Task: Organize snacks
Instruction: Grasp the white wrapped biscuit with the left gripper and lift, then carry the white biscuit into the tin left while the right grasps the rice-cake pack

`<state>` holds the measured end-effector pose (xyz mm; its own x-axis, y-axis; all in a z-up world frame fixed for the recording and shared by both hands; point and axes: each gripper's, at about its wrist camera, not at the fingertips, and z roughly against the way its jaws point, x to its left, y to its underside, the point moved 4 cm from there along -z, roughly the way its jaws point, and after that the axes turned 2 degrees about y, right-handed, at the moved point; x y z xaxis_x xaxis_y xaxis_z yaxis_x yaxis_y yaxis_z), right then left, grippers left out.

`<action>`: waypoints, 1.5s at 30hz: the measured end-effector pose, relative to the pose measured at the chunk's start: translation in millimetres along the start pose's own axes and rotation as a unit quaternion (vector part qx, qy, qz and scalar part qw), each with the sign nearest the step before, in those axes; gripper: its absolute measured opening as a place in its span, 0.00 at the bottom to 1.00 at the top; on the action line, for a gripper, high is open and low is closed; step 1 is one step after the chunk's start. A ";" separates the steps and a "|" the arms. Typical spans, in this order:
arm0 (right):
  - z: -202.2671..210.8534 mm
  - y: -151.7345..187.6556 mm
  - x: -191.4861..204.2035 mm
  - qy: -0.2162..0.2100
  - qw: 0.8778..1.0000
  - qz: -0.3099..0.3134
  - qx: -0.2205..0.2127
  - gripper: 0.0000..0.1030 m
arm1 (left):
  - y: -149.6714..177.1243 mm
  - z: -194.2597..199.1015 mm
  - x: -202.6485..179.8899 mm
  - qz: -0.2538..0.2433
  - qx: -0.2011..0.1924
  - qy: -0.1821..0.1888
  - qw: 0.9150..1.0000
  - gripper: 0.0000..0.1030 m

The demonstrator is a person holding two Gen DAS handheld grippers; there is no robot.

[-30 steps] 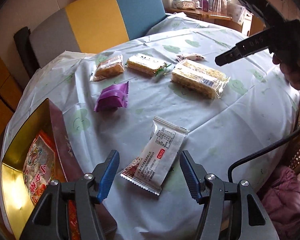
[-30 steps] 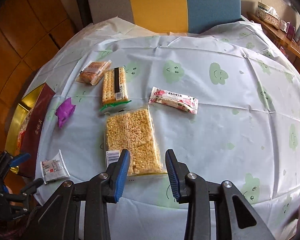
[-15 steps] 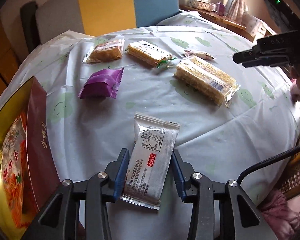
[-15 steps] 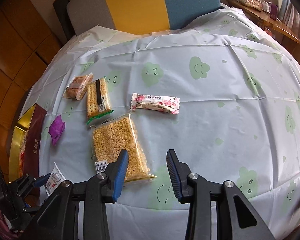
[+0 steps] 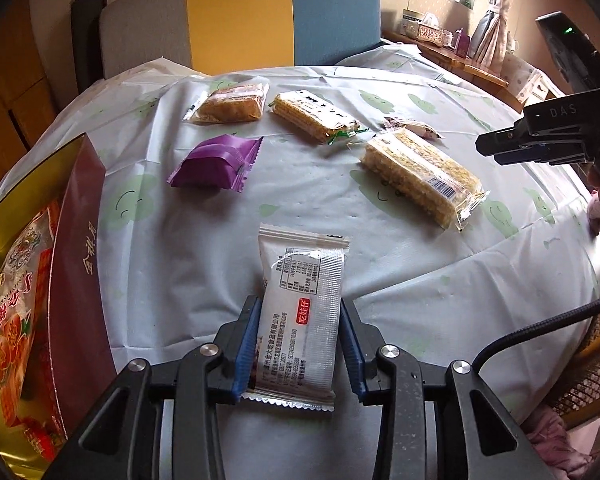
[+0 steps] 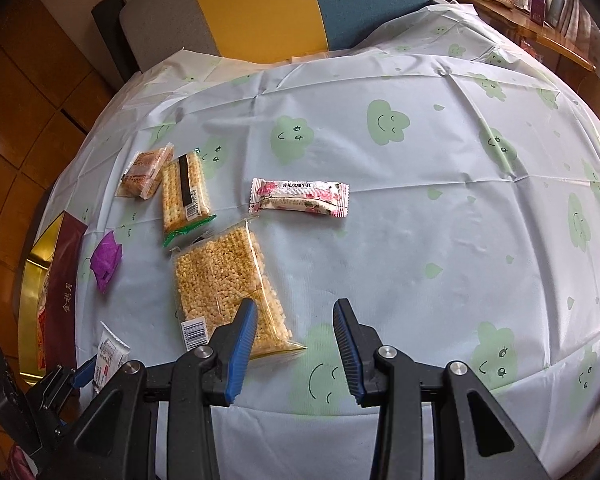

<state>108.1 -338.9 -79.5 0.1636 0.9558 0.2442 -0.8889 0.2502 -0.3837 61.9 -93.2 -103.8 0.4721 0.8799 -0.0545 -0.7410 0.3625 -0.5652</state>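
White snack packet sits clamped between left gripper jaws, level.

Snack packets lie on the tablecloth, box left.

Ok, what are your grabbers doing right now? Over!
Left gripper shut on white packet. Right gripper open, empty, above table. Box at left, nothing in the way.

Pale blue tabletop with green smiling clouds; purple snack wrapper; silver-white packet, red label; gold-lined maroon box.
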 end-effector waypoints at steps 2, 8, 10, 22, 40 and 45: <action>-0.1 0.1 0.3 -0.001 1.000 0.001 -0.001 0.39 | 0.8 0.3 -1.0 -0.002 -0.005 -0.003 1.000 0.38; -1.8 0.3 4.2 -0.002 1.000 0.011 0.001 0.39 | 1.6 0.5 -1.8 -0.001 -0.014 -0.009 1.000 0.38; -2.1 0.6 8.0 -0.012 1.000 0.018 0.002 0.39 | 2.5 1.1 -1.5 0.003 -0.015 -0.009 1.000 0.38; -16.5 5.6 54.1 -0.034 0.993 0.111 0.026 0.72 | 2.8 1.8 0.7 0.013 -0.019 -0.004 1.000 0.38; -67.3 13.7 74.8 0.043 0.981 0.185 0.042 0.74 | -0.2 1.4 -2.2 0.010 -0.016 -0.016 1.000 0.35; -66.9 14.2 73.3 0.040 0.981 0.185 0.042 0.75 | -4.5 3.7 0.0 0.020 -0.011 -0.013 1.000 0.32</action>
<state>136.0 -255.0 -126.6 -0.1466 0.9887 0.0302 -0.9257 -0.1264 -0.3564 63.5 -93.7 -98.2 0.4291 0.9015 -0.0556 -0.7485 0.3205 -0.5806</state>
